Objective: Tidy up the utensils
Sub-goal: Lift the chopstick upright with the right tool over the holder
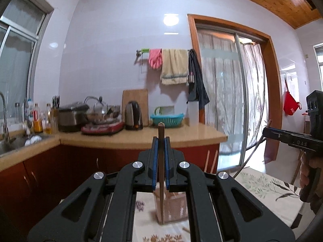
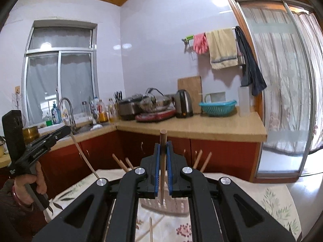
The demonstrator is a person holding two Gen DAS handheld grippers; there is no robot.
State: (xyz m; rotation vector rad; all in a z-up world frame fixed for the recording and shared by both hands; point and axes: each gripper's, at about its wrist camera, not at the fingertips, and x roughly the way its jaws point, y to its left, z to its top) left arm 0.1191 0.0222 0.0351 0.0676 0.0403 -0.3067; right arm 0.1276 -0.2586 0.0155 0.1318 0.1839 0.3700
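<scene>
Chopsticks are in transit to the holder: each of your grippers carries one. Your left gripper [image 1: 161, 141] has its fingers clenched on a dark chopstick [image 1: 160, 161], held upright, its lower end reaching down toward the translucent holder [image 1: 170, 207] directly beneath. Your right gripper [image 2: 163, 147] has its fingers clenched on a lighter wooden chopstick [image 2: 162, 161], also upright, its tip over a slatted holder [image 2: 167, 204] below the fingers. Whether either tip is already inside the rim cannot be determined.

Judged step: insertion. The next move calls for a straight descent with the stick kept vertical, then release only once the tip is inside the holder. Several chopsticks [image 2: 201, 161] already lean outward behind the right fingers; keep your descent clear of them, since a knock may tip the holder.

One loose chopstick [image 2: 150, 228] lies on the bench in front of the holder, on the near side; it remains to be collected.

Surface: the bench carries a pale floral tablecloth [image 1: 262, 187].

Room: beyond the holder stands a kitchen counter [image 1: 141, 139] with a kettle [image 1: 133, 117], a teal basket [image 1: 167, 119] and a sink [image 2: 84, 128] under a window, and a sliding glass door [image 1: 232, 96] to the right.
</scene>
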